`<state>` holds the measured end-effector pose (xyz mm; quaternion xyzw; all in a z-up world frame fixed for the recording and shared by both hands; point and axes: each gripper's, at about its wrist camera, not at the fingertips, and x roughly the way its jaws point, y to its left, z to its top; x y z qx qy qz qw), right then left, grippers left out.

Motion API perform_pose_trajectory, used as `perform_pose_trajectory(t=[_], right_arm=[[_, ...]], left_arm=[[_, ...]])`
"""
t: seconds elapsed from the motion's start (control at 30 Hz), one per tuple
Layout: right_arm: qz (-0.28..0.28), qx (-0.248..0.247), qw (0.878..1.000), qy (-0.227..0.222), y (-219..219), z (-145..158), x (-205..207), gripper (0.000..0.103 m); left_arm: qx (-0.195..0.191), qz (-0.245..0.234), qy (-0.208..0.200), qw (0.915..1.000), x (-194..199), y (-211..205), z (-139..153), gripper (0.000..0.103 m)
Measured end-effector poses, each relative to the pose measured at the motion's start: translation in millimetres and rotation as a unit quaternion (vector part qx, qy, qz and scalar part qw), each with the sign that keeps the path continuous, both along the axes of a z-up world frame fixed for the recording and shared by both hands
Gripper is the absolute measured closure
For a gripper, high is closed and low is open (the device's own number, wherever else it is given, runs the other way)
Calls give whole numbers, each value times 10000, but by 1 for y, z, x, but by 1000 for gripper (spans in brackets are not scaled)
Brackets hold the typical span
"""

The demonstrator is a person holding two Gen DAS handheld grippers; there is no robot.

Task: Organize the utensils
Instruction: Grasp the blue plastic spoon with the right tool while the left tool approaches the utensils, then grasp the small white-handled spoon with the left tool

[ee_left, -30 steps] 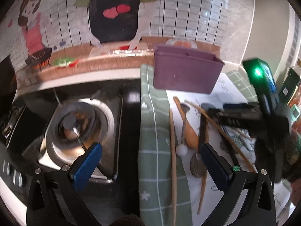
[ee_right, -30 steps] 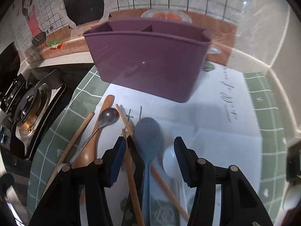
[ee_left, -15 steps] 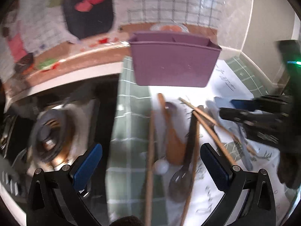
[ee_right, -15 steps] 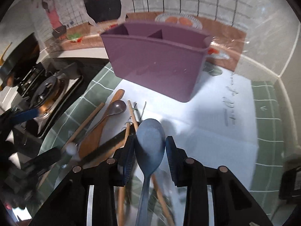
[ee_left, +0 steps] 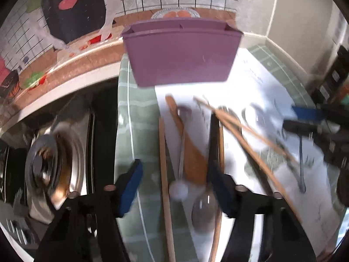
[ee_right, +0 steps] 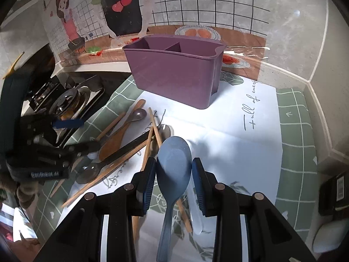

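The right gripper clenched the blue spoon, lifted short of the purple caddy at the desk's back edge; pinched by its bowl, it might pivot and slip. The left gripper, closing, held nothing.

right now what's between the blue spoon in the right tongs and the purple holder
In the right wrist view, only bare white mat lies between the blue spoon and the purple holder; the other utensils lie off to the left.

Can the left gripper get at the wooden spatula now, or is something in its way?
Probably yes. The left gripper has been closing around the pile, and the wooden spatula lies between its fingers. But a metal spoon lies over the spatula and a chopstick beside it, so it may catch those too.
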<state>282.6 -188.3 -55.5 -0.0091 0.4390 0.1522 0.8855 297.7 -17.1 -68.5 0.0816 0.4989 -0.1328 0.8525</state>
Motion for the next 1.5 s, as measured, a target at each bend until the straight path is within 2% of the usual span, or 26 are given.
perform_pose_trajectory(t=[0.07, 0.2, 0.23, 0.3, 0.4, 0.5, 0.77, 0.87, 0.93, 1.1, 1.23, 1.33, 1.43, 1.5], right_arm=[[-20, 20, 10000, -26, 0, 1, -6, 72], [-81, 69, 9999, -32, 1, 1, -15, 72], [-91, 79, 9999, -19, 2, 1, -17, 72], [-120, 62, 9999, 18, 4, -1, -18, 72], [-151, 68, 9998, 62, 7, -4, -21, 72], [-157, 94, 9998, 60, 11, -3, -24, 72], [-206, 63, 9997, 93, 20, -6, -30, 72], [-258, 43, 9996, 119, 22, -7, -31, 72], [-280, 37, 9995, 119, 23, -7, -33, 72], [-347, -8, 9993, 139, 24, -10, -39, 72], [-368, -34, 9992, 162, 25, -12, -41, 72], [-392, -52, 9991, 166, 26, -13, -43, 72], [-441, -38, 9989, 172, 24, -13, -44, 72], [-468, -21, 9987, 176, 23, -13, -44, 72]], left_arm=[[-84, 63, 63, 9999, -11, 6, -6, 57], [-517, 313, 231, 9979, -18, 20, -15, 78], [-572, 336, 234, 9975, -17, 22, -15, 80], [-665, 259, 204, 9972, -17, 21, -13, 80], [-544, 178, 158, 9982, -13, 15, -13, 80], [-586, 247, 224, 9977, -6, 18, -18, 80], [-594, 70, 221, 9980, -4, 13, -18, 79], [-661, 19, 262, 9975, 1, 11, -19, 75], [-718, -82, 317, 9969, 2, 9, -18, 67], [-458, -354, 254, 9980, -2, 9, -18, 66], [-603, -201, 483, 9968, 6, 18, -26, 66], [-658, -270, 419, 9966, 3, 14, -23, 67], [-527, -139, 9, 9985, -2, 12, -15, 67], [-900, -154, -157, 9957, -9, 18, -4, 67]])
